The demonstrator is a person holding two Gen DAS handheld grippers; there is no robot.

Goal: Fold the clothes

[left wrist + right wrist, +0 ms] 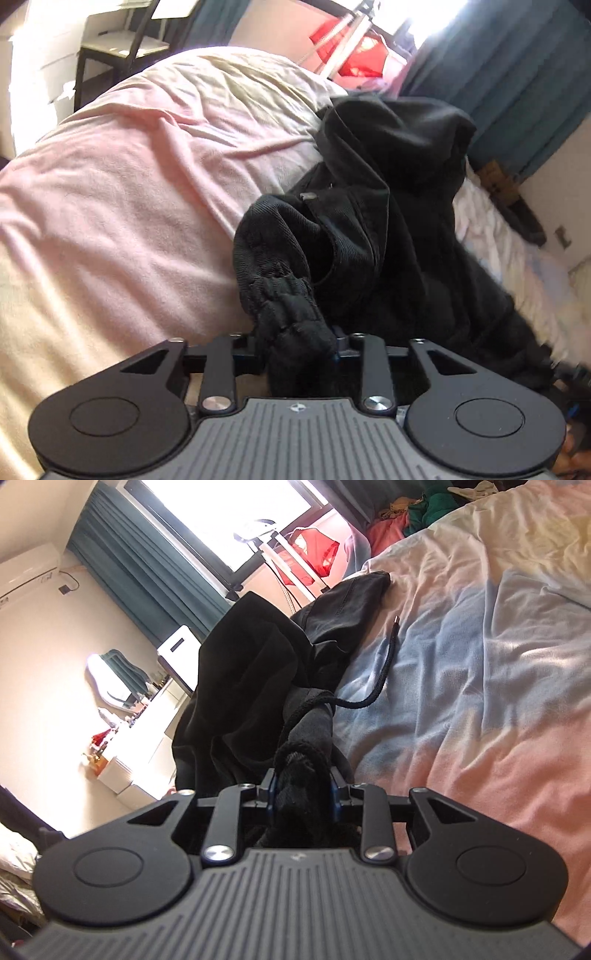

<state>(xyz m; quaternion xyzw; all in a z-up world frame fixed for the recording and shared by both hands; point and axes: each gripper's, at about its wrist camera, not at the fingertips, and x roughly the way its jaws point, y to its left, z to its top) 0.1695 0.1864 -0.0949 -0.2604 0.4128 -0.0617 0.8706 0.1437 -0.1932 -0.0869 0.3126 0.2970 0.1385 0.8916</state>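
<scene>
Strong daylight is entering through the window (229, 513) at the far side of the room and is overexposing it to plain white in both views. Glare is also washing out the chair (122, 40) at the far left of the left wrist view. Sunlight is falling in bright patches across the bedsheet (480, 664), and its folds are casting soft shadows. The black garment (388, 221) is rendering so dark that most fabric detail is disappearing. Motion blur is smearing the right edge of the left wrist view. Fisheye distortion is bending the curtain (140, 572) and walls, and dark vignetting is cutting the corners.
</scene>
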